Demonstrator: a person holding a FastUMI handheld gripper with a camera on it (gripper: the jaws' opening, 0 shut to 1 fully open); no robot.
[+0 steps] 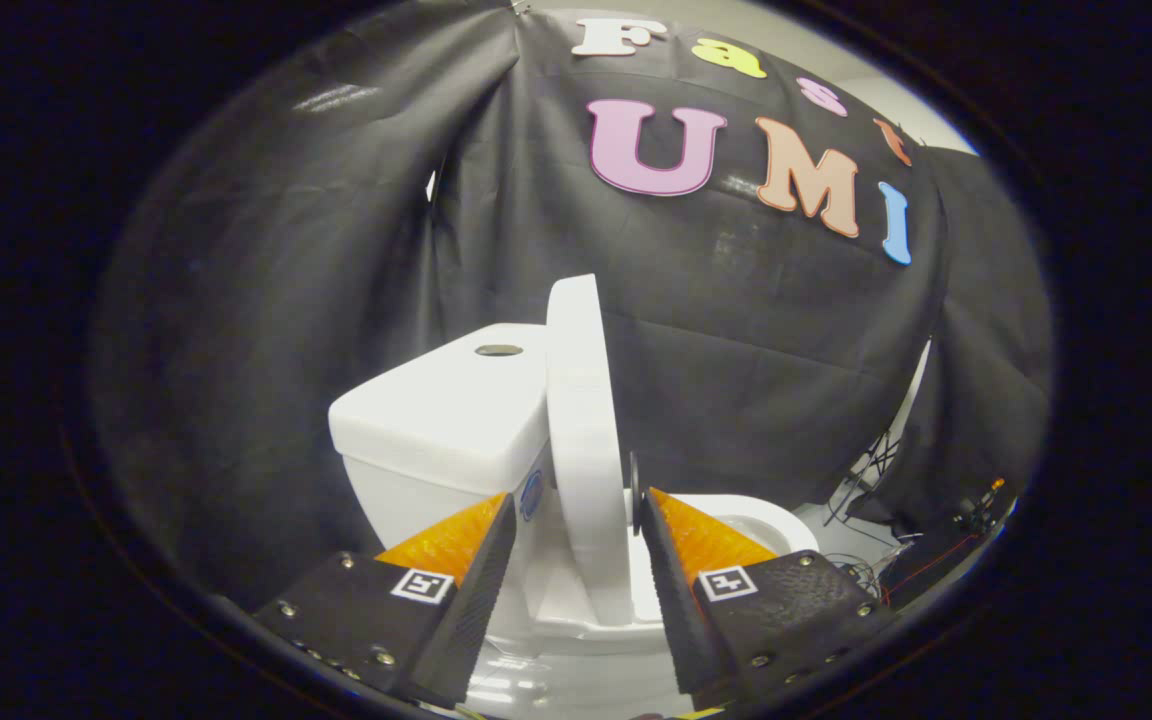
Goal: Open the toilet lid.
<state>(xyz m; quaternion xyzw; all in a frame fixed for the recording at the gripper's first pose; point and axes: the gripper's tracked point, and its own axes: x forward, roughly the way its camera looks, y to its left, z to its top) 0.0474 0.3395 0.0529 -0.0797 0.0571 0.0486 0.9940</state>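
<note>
A white toilet stands ahead of me, seen from its side. Its lid (581, 420) is raised upright, edge-on to me, leaning close against the cistern (436, 420). The seat and bowl rim (766, 525) lie beyond my right finger. My gripper (576, 510) straddles the lower part of the lid, one finger on each side. The left finger (481, 560) stands a little apart from the lid and the right finger (671, 560) is close to it; no firm press shows.
A round flush-button hole (498, 350) sits on top of the cistern. Black cloth walls hang behind and to both sides. Loose cables (871, 470) and a small device (981, 505) lie on the floor beyond the bowl.
</note>
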